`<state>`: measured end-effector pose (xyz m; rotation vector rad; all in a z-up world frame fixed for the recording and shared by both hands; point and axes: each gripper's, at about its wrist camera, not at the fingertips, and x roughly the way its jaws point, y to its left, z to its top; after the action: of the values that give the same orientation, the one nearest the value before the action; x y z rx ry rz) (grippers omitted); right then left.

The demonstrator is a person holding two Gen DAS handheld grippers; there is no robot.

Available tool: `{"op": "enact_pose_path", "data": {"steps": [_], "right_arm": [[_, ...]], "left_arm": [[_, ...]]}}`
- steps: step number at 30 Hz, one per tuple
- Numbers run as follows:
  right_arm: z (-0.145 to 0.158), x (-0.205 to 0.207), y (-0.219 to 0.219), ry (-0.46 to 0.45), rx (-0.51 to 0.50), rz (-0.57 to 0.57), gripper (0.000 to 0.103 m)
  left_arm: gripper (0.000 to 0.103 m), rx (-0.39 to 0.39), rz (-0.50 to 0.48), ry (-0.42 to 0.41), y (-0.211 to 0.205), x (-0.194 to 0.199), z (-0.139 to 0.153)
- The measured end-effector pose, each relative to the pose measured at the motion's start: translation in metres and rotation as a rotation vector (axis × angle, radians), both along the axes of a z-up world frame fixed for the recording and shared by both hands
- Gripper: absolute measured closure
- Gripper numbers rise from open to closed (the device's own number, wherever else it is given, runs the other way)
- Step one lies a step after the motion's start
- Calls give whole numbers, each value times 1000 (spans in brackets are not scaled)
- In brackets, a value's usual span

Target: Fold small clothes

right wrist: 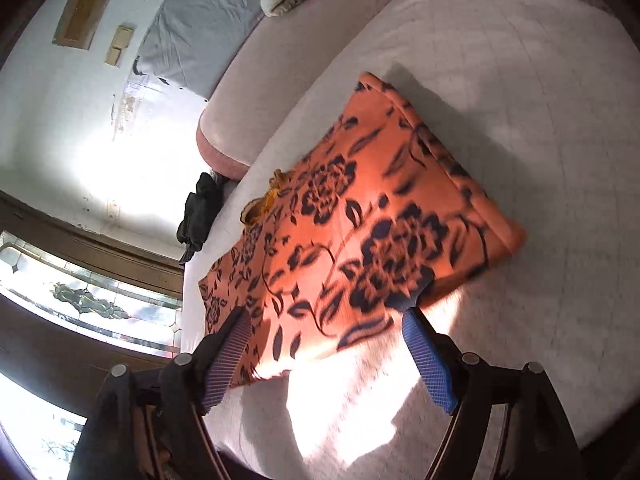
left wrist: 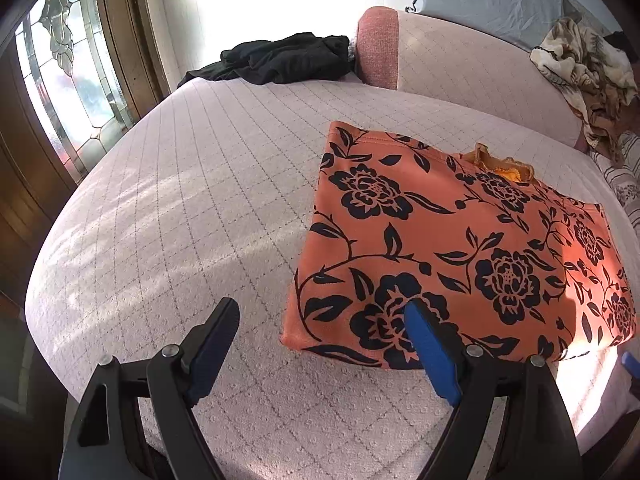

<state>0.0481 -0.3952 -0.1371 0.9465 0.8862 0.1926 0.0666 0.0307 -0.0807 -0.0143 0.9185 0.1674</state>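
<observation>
The orange flowered cloth [right wrist: 348,220] is smeared by motion in the right wrist view, its print soft. In the left wrist view the patterned blanket [left wrist: 584,68] runs off the right edge.

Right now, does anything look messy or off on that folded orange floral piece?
Mostly neat, but a crumpled yellow-orange frill pokes out from the far edge of the folded orange floral garment, breaking its straight outline. Both the left gripper and right gripper are open, holding nothing.
</observation>
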Motion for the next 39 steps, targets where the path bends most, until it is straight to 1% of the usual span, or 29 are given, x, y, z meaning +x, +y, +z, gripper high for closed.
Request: {"op": "enact_pose_path", "data": {"steps": [3,4,6,8,10,11,14,15,16,18,20,21,23,24,25,26,27,28,29,30,34,39], "right_arm": [[-23,-13,-6,64,55,-43,22],[-24,-13,-10,55,82,-60,22],[-23,-9,-19,58,79,-108,22],[-25,-2,-29,60,112,-164,22],[-29,7,-37,69,136,-204,22],[-30,12,-39,68,151,-217,22],[-31,22,-44,51,151,-240,22],[-30,25,-44,44,148,-247,24],[-28,27,-44,35,133,-245,29],[-31,34,-43,31,126,-217,58],[-37,39,-42,47,124,-205,69],[-36,40,-42,46,112,-200,70],[-34,40,-41,35,94,-198,70],[-34,40,-41,36,92,-196,67],[-35,41,-41,42,99,-200,67],[-36,40,-41,48,105,-206,59],[-36,39,-40,32,121,-205,49],[-34,38,-39,14,127,-200,46],[-31,39,-38,8,119,-195,40],[-28,40,-36,2,110,-188,36],[-29,42,-35,11,101,-188,35],[-25,44,-35,7,88,-188,34]], "left_arm": [[17,-7,-11,-3,-3,-5,4],[17,-9,-13,-7,-4,-7,5],[17,-14,-13,-8,-9,-8,5],[17,-19,-29,3,-16,-4,3],[17,-6,-45,7,-27,2,2],[17,-5,-54,9,-34,6,2],[17,0,-86,9,-55,22,1],[17,7,-101,12,-63,28,0],[17,16,-116,13,-71,34,-1],[17,33,-141,17,-85,44,-4],[17,47,-152,23,-95,52,-7],[17,46,-155,25,-98,54,-8],[17,38,-155,25,-101,56,-8],[17,38,-157,27,-103,57,-9],[17,40,-161,30,-105,59,-10],[17,42,-163,31,-106,60,-11],[17,41,-164,31,-107,61,-11],[17,37,-165,32,-107,63,-12],[17,33,-165,32,-108,64,-13],[17,32,-167,33,-109,65,-14],[17,37,-172,37,-110,72,-17],[17,23,-152,17,-108,80,-15]]}}
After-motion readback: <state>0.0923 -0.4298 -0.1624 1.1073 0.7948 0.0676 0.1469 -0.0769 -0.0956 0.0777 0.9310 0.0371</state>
